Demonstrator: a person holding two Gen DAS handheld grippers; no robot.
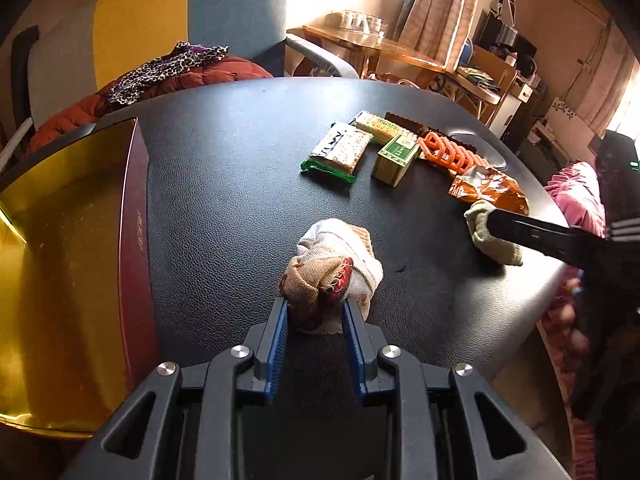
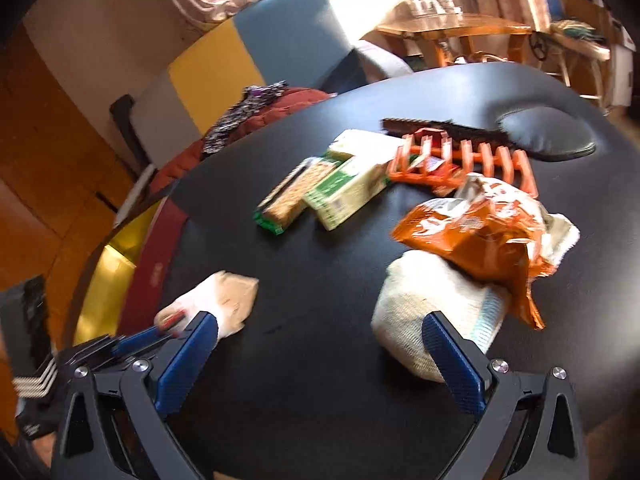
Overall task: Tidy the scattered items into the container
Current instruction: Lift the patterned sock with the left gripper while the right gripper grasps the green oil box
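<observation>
A rolled sock bundle point(image 1: 332, 272) sits clamped between the blue pads of the left tongs point(image 1: 316, 312) above the dark surface point(image 1: 224, 184), with the gold-lined container point(image 1: 60, 240) lying open just to the left of the grip — the short sideways carry that the next move appears to turn on. The container's maroon wall stands between bundle and interior, so the load will likely need to clear that rim before release.

Across the surface, the right tongs point(image 2: 332, 356) stand wide apart, closed on nothing, their right-hand pad resting against a pale rolled sock point(image 2: 416, 312) that lies half under a crumpled orange snack bag point(image 2: 476, 232). That sock lies right of the tongs' centre line rather than squarely between the pads. The right hand is plainly the nearer one to it; the rest of the clutter lies beyond — a green box point(image 1: 396, 156), a cracker packet point(image 1: 340, 152), an orange rack point(image 1: 448, 154).
</observation>
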